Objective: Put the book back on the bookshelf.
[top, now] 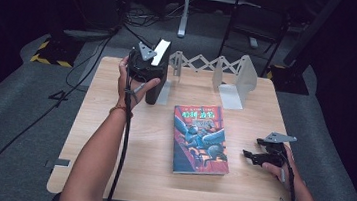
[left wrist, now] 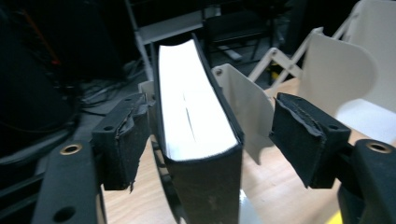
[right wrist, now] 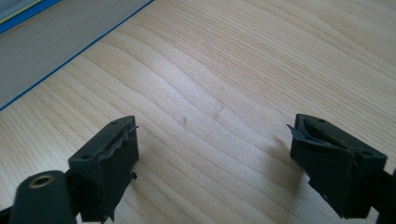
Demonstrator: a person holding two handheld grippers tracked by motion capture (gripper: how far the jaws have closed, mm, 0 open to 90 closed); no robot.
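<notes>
At the far left corner of the table (top: 108, 173), seen from above, the left gripper (top: 151, 66) stands at a black book (top: 158, 73) set upright against the white rack (top: 236, 79); a second book (top: 200, 139) lies flat mid-table. Along the left gripper, the black book (left wrist: 198, 116) sits between parted jaws, the right pad (left wrist: 299, 133) clear of it: released, I judge. The right gripper (right wrist: 215, 163) hovers open over bare wood. Next, back off cleanly without tipping it.

place: lab / recording studio
evidence: dark curtained walls, floor cables (top: 39, 116), hazard-taped stand base (top: 50, 54), lone wooden worktop (top: 108, 173), grey carpet
</notes>
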